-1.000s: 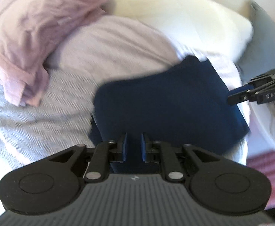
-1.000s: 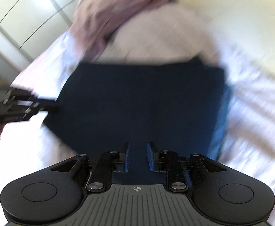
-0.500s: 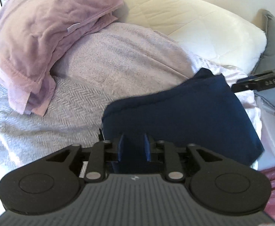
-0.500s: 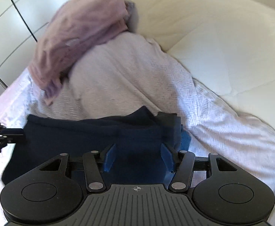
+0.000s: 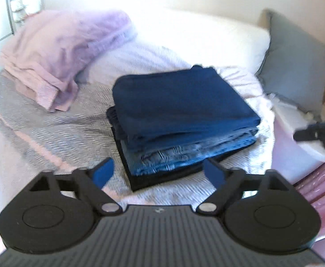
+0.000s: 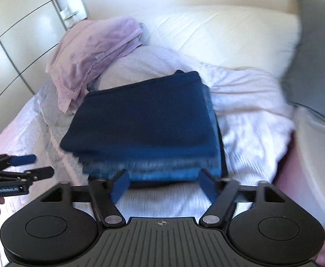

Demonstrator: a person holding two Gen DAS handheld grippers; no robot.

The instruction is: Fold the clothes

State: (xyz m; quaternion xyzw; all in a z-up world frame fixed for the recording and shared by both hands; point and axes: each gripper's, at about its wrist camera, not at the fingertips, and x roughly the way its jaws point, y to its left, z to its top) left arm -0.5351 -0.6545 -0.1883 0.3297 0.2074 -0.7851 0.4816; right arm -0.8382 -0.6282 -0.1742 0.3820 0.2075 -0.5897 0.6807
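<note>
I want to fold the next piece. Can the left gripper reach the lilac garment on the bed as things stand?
Probably yes: the left gripper is open and empty, and the lilac garment lies uncovered, left of the folded stack.

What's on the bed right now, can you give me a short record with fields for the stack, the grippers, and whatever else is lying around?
stack: folded navy garment on top of folded blue clothes, resting on the bedspread
left gripper: open, jaws just opened, nothing between them
right gripper: open, jaws just opened, clear of the stack
unfolded: lilac garment heaped at back left
behind: cream pillow, grey cushion
</note>
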